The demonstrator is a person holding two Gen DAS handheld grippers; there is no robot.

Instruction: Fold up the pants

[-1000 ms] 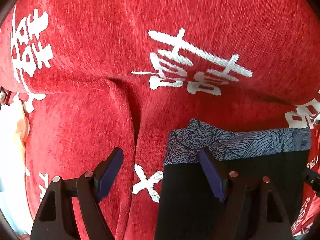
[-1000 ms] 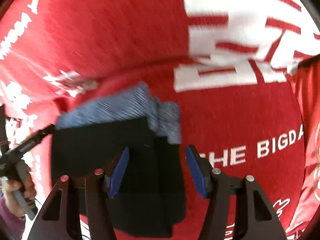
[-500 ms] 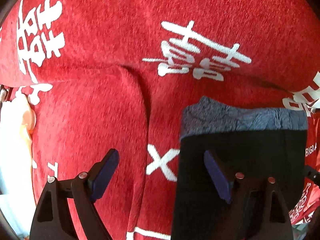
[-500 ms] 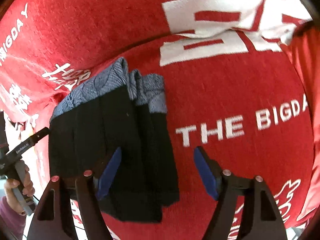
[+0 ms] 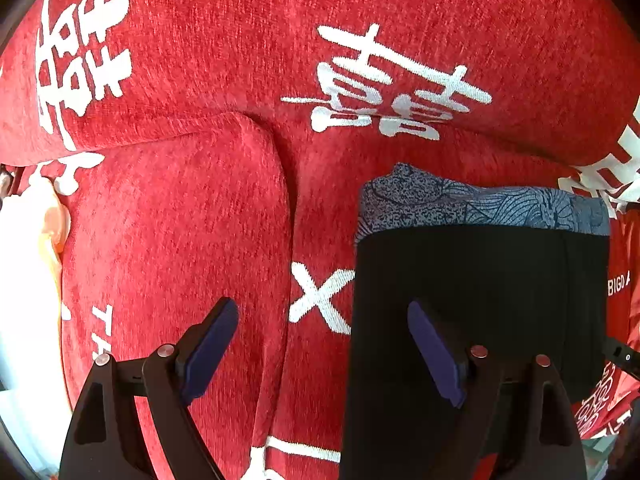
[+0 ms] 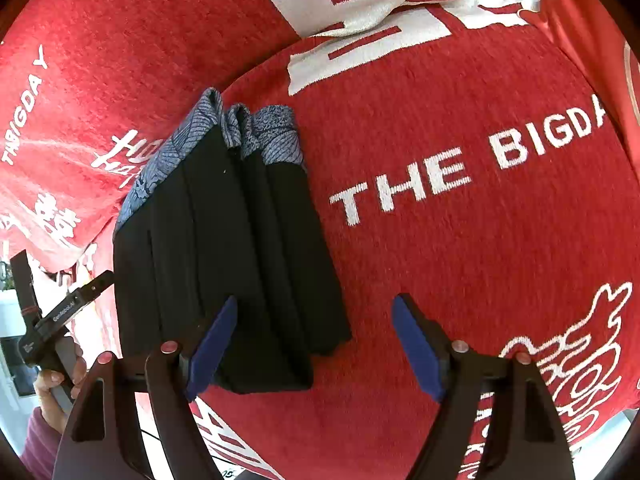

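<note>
Both tools [image 5: 320, 344] [image 6: 316, 344] opened, leaving the pants [image 6: 224, 256].

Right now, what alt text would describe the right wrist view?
Folded black pants with a blue patterned waistband lie on a red blanket printed "THE BIGDA". The right gripper hangs above with its jaws opening, nothing between them.

The red chenille-like cover with white woven lettering [image 5: 192, 220] looks fuzzy, ribbed and matt. The folded black pants of smooth matt cloth [image 6: 224, 248] carry a blue-grey printed fabric waistband [image 5: 480, 208]. Each claw's black arms look like hard matt plastic, with dull blue pads [image 6: 416, 344] and small shiny metal rivets [image 6: 459, 345].
</note>
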